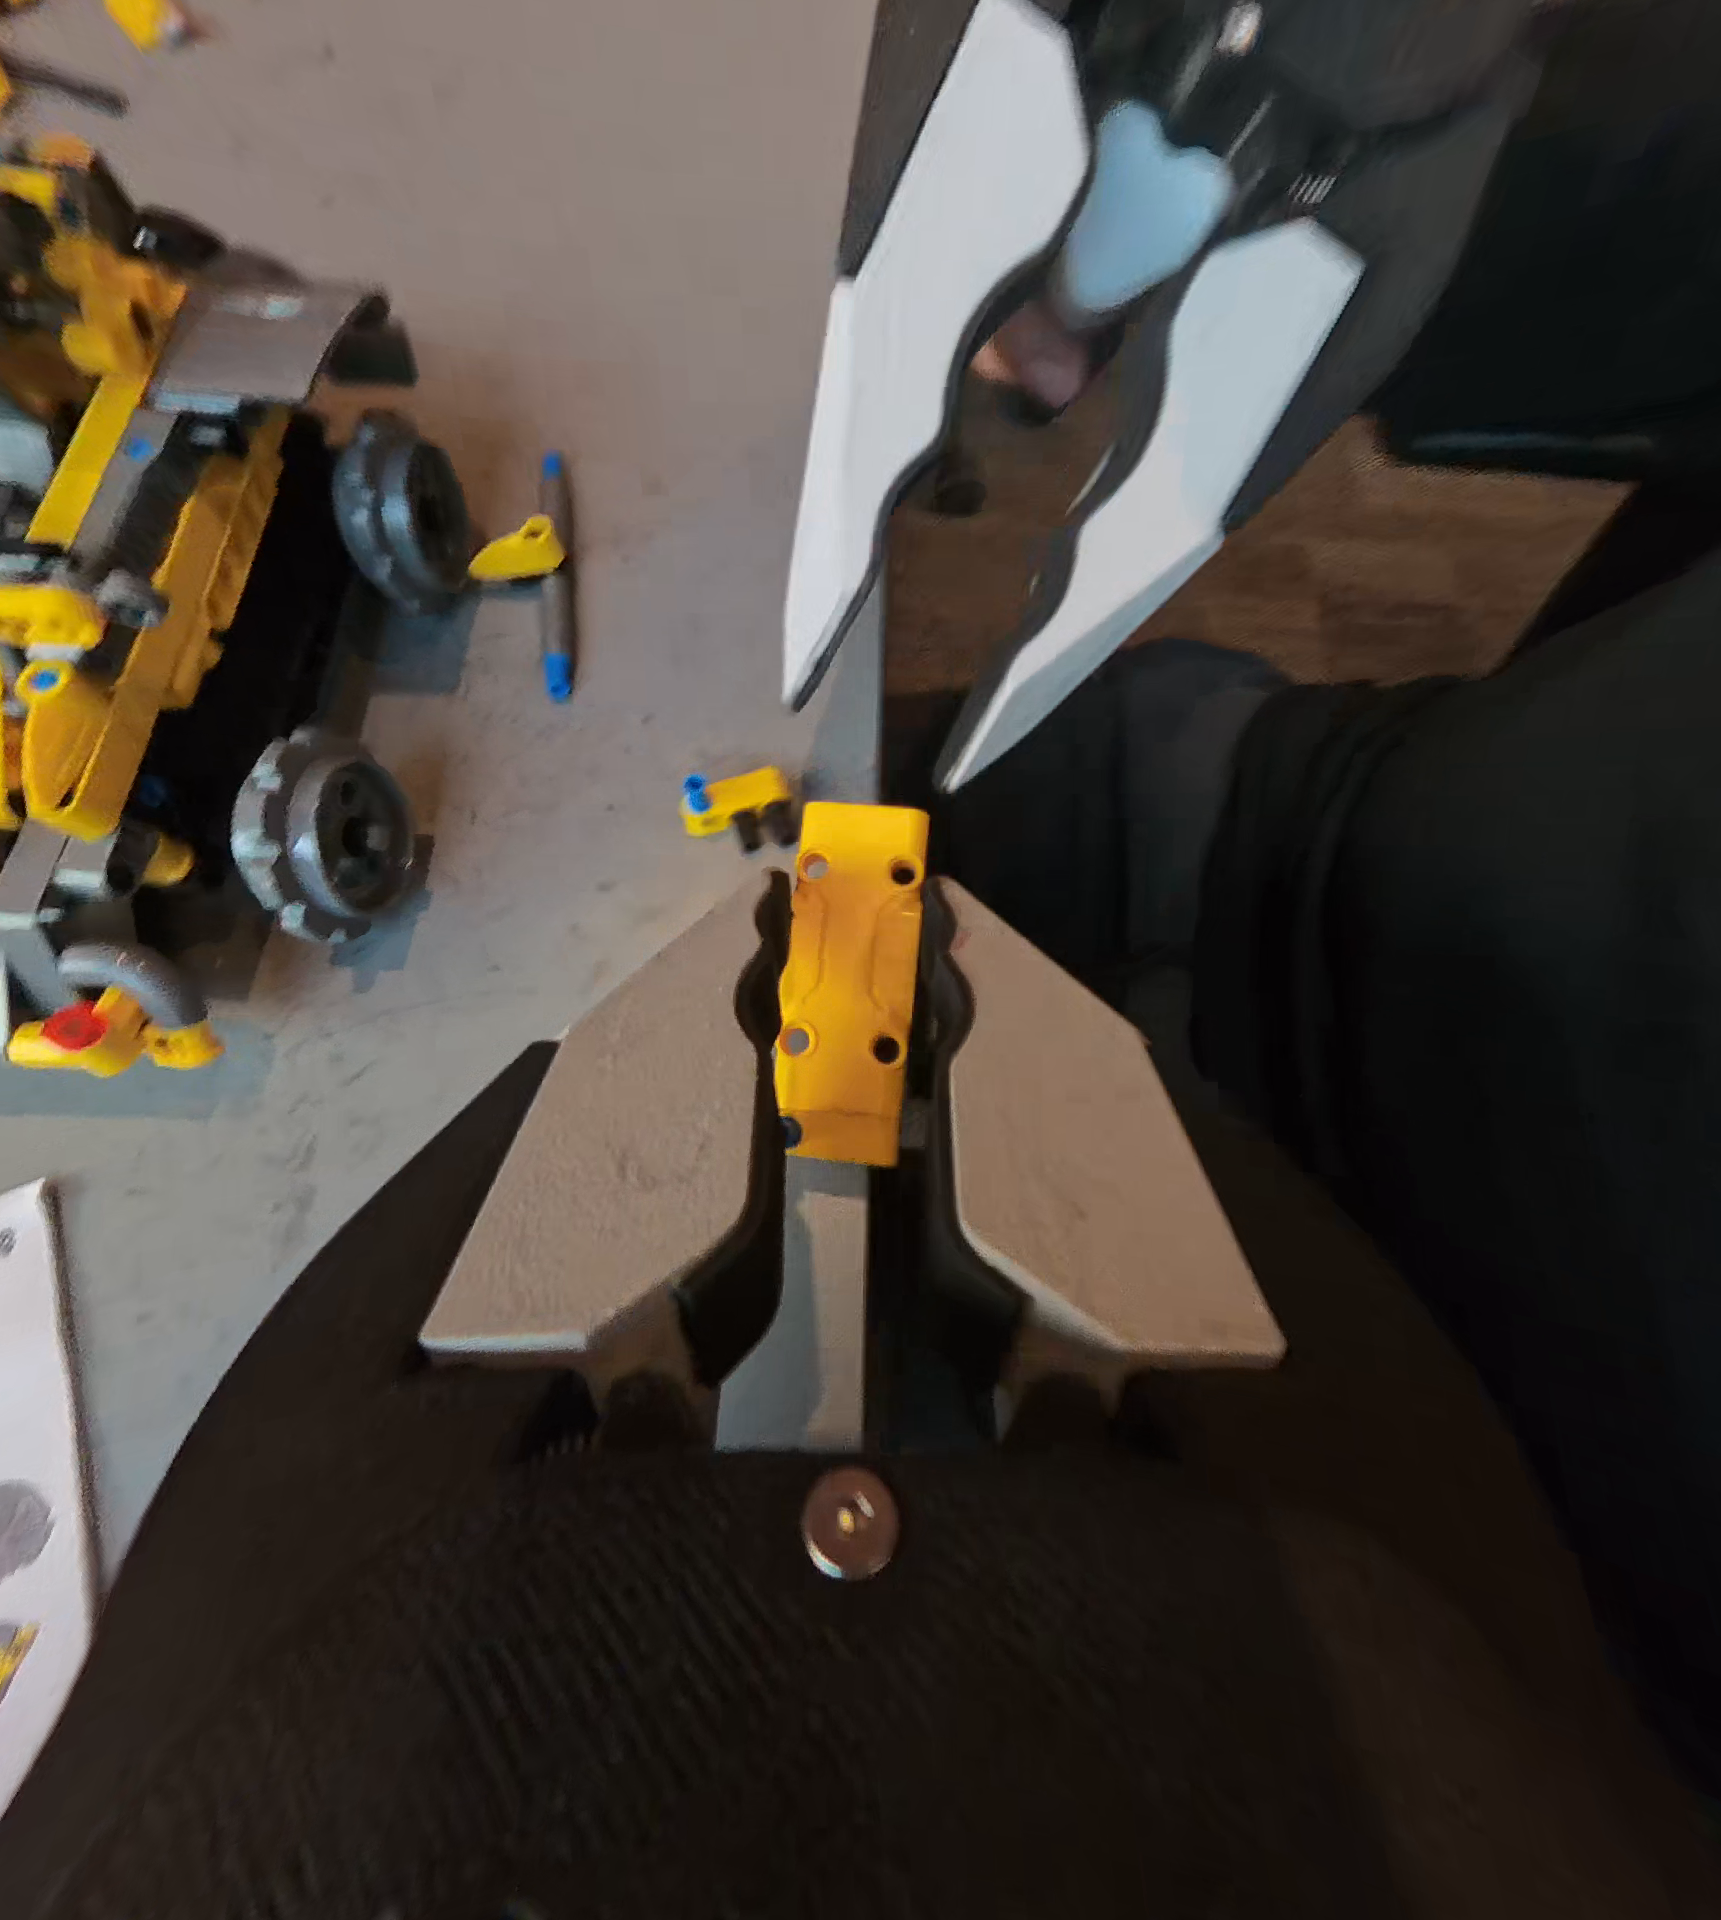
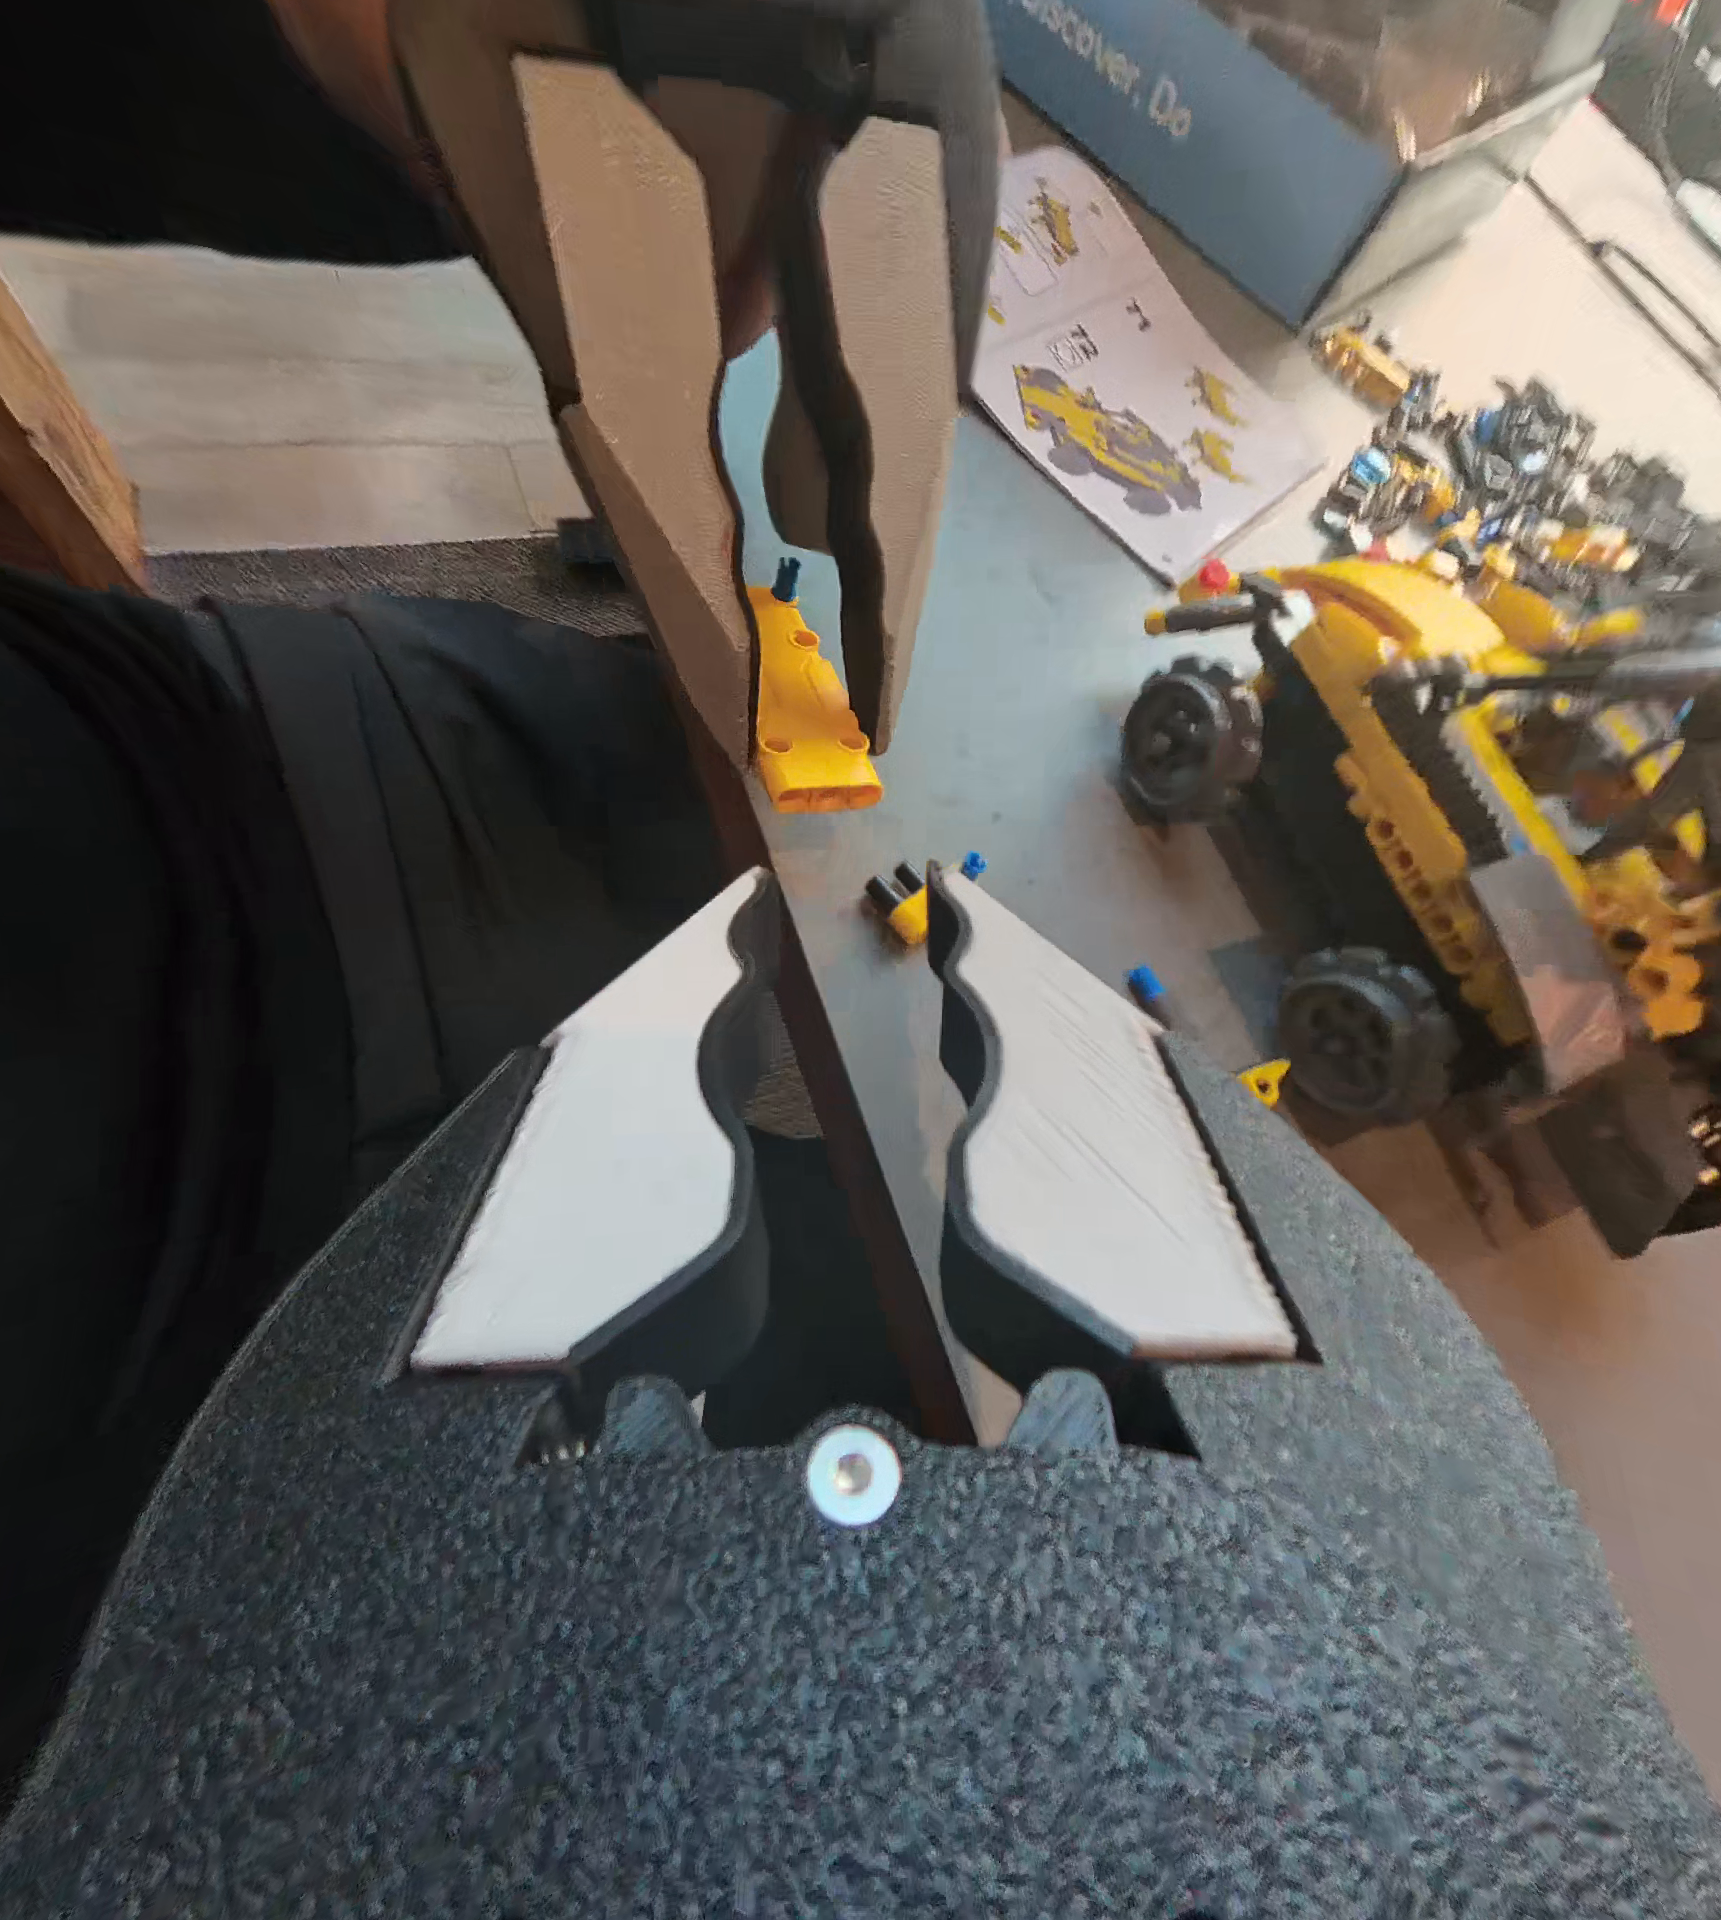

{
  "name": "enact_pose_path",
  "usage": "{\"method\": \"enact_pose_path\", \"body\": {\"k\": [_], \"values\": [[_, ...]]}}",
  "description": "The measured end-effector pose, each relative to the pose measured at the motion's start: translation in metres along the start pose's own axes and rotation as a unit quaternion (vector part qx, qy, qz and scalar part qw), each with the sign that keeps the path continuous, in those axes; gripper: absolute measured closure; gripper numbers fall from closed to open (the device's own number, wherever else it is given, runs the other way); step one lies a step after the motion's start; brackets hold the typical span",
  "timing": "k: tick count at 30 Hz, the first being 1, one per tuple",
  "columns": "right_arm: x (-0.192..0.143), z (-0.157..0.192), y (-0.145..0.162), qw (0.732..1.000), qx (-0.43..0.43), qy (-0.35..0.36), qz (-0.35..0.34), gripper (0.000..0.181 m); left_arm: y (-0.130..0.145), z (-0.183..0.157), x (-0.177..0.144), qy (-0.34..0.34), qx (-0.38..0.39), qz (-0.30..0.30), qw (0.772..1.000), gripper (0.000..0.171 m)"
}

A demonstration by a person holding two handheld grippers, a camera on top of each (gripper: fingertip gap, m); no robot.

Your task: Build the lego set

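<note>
My left gripper is shut on a yellow panel piece with four holes, held above the table's edge. It also shows in the right wrist view, with the yellow panel piece sticking out past its tips. My right gripper is open and empty, over the table's edge. A small yellow connector with black pins and a blue pin lies on the table by its right fingertip. In the left wrist view the right gripper is just beyond the connector.
A yellow and grey brick vehicle stands on the grey table. A grey axle with blue ends lies beside it. An instruction booklet, a pile of loose parts and a blue box lie farther off. A person's black clothing is off the table edge. Only a small space, under 4 cm, lies between the two pairs of fingers.
</note>
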State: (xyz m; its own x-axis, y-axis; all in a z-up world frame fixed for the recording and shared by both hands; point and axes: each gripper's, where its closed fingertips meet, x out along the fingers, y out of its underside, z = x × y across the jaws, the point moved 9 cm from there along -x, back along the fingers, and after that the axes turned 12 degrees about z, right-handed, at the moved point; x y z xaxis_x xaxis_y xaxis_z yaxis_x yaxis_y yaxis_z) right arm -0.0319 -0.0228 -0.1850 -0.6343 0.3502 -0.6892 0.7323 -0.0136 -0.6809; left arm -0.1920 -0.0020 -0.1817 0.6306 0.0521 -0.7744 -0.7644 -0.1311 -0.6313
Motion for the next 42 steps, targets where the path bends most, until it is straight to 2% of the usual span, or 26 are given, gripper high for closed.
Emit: {"method": "enact_pose_path", "body": {"k": [3, 4, 6, 9, 17, 19, 23, 27, 30, 37, 42], "values": [[-0.004, 0.013, -0.013, 0.996, -0.075, 0.052, -0.005, 0.149, -0.005, -0.01, -0.005, 0.052, 0.03, -0.043, 0.997, 0.15], [-0.006, 0.018, -0.016, 0.992, -0.103, 0.068, -0.004, 0.151, -0.005, -0.013, -0.006, 0.06, 0.037, -0.046, 0.996, 0.15], [-0.008, 0.028, -0.02, 0.98, -0.173, 0.094, -0.002, 0.166, -0.003, -0.016, -0.005, 0.069, 0.045, -0.049, 0.995, 0.15], [-0.01, 0.036, -0.022, 0.967, -0.226, 0.119, 0.001, 0.167, -0.003, -0.02, -0.003, 0.097, 0.049, -0.063, 0.992, 0.15], [-0.018, 0.04, -0.022, 0.966, -0.243, 0.083, -0.02, 0.166, -0.004, -0.027, -0.001, 0.146, 0.057, -0.07, 0.985, 0.15], [-0.02, 0.039, -0.024, 0.973, -0.219, 0.06, -0.032, 0.151, -0.004, -0.031, 0.0, 0.171, 0.06, -0.071, 0.981, 0.15], [-0.027, 0.047, -0.022, 0.974, -0.219, -0.042, -0.047, 0.162, -0.005, -0.042, 0.002, 0.215, 0.081, -0.069, 0.971, 0.15], [-0.027, 0.056, -0.02, 0.97, -0.222, -0.091, -0.037, 0.169, -0.004, -0.052, 0.007, 0.236, 0.102, -0.047, 0.965, 0.15], [-0.025, 0.055, -0.017, 0.973, -0.206, -0.096, -0.027, 0.168, -0.004, -0.051, 0.009, 0.228, 0.096, -0.039, 0.968, 0.15], [-0.017, 0.034, -0.013, 0.988, -0.106, -0.107, -0.019, 0.172, -0.003, -0.038, 0.008, 0.185, 0.048, -0.048, 0.98, 0.149], [-0.012, 0.017, -0.01, 0.996, -0.049, -0.07, 0.011, 0.173, -0.003, -0.026, 0.003, 0.078, 0.038, -0.041, 0.995, 0.148]]}}
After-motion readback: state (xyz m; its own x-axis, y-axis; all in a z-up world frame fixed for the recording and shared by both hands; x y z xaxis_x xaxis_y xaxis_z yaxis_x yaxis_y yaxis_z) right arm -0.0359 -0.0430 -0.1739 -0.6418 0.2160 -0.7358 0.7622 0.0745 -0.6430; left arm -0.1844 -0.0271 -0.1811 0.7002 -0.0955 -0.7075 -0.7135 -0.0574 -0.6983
